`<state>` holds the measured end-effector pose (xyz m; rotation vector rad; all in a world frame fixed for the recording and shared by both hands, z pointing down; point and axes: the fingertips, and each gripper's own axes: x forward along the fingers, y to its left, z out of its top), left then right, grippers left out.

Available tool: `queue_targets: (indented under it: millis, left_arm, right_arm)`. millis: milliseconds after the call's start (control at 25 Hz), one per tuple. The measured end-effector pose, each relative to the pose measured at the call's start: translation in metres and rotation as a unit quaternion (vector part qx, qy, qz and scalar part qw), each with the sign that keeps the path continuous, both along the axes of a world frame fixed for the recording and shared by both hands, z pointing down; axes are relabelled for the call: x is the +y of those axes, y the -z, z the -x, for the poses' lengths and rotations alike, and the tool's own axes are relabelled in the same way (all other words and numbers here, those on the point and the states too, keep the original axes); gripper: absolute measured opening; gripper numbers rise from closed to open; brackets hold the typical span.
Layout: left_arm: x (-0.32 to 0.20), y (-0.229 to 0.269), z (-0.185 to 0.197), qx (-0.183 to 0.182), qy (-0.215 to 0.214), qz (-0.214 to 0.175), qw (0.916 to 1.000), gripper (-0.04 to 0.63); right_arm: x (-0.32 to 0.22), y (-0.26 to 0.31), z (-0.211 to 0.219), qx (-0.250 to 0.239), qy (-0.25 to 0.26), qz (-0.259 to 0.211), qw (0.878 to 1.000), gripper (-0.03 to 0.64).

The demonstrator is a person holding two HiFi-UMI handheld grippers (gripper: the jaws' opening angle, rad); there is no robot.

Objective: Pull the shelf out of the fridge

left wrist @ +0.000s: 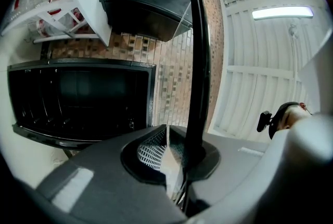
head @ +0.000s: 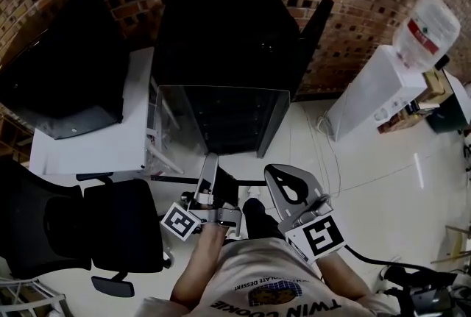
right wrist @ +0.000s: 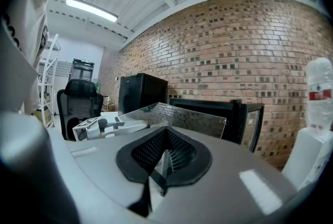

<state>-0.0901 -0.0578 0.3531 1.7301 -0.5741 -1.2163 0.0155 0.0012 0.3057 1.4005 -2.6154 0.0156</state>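
Observation:
A black fridge (head: 221,29) stands against the brick wall, its door (head: 318,18) swung open to the right. The glass shelf (head: 221,120) is outside the fridge, held level in front of it. My left gripper (head: 210,161) is shut on the shelf's near edge. In the left gripper view the shelf's dark rim (left wrist: 199,62) rises from between the left gripper's (left wrist: 174,160) closed jaws, with the fridge's dark inside (left wrist: 78,98) beyond. My right gripper (head: 283,179) is shut and empty, just right of the left one and clear of the shelf (right wrist: 177,114).
A white table (head: 96,146) with a black box (head: 66,80) stands left of the fridge. A black office chair (head: 110,227) is at my near left. A white water dispenser (head: 383,87) with its bottle (head: 427,29) stands to the right. Pale floor lies between.

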Motion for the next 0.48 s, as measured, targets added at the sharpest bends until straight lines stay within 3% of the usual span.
queue_targets:
  millis: [480]
  left_arm:
    - [0.002,0.0014,0.0004,0.007,-0.003,-0.003,1.0,0.017]
  right_arm:
    - [0.001,-0.0048,-0.0045,0.013,-0.004,-0.002,1.0,0.005]
